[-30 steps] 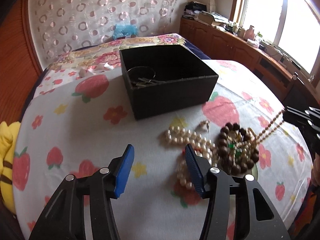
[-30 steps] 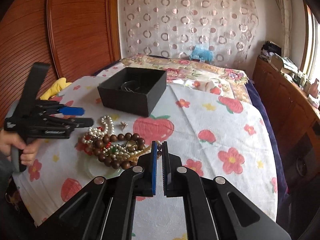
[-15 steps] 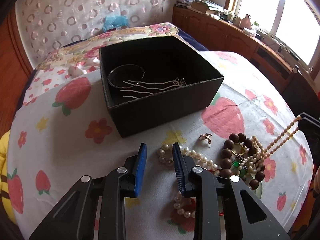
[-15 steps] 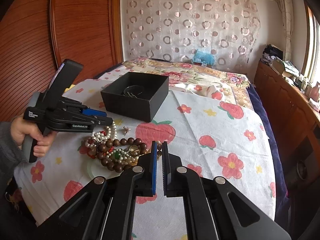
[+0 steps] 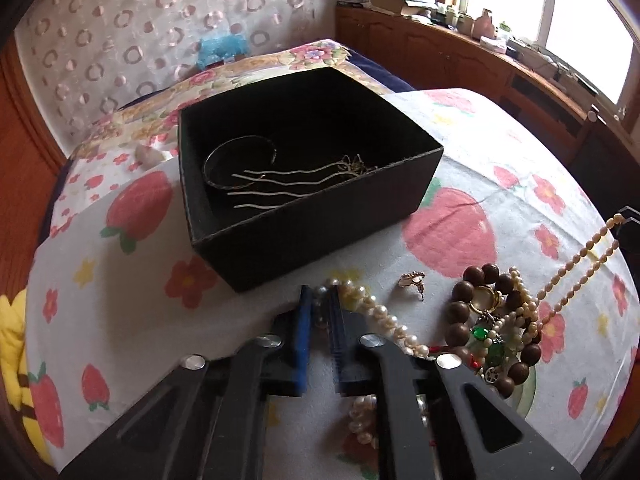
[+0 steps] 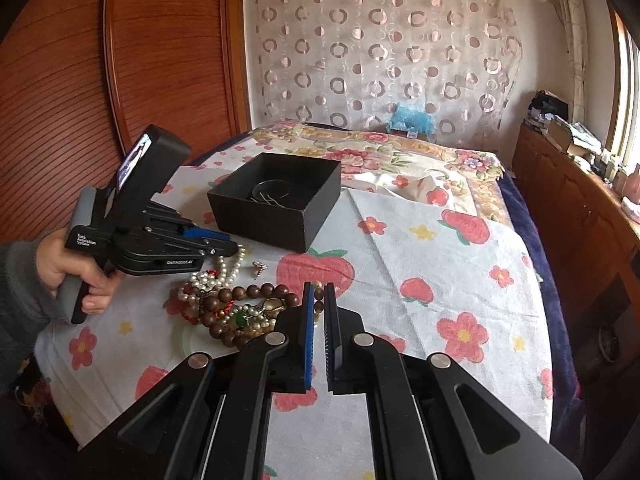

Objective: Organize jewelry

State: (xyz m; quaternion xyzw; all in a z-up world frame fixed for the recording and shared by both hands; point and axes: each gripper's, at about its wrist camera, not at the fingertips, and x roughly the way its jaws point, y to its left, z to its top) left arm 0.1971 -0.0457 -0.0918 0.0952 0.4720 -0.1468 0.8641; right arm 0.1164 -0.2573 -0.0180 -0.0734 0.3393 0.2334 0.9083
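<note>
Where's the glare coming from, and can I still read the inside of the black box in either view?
Left wrist view: the window at upper right is blown out; the black box interior is dark, yet the bangle and hairpins read clearly. Right wrist view: softer, even light, box far and its contents barely legible; fisheye bends the edges.

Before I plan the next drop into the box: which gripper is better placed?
Left. The left gripper is shut on the pearl necklace right beside the black box; the right gripper holds a thin bead strand farther away.

My left claw (image 5: 320,300) is pinched on a pearl strand; my right claw (image 6: 319,292) is clamped near-closed, raised, level.
</note>
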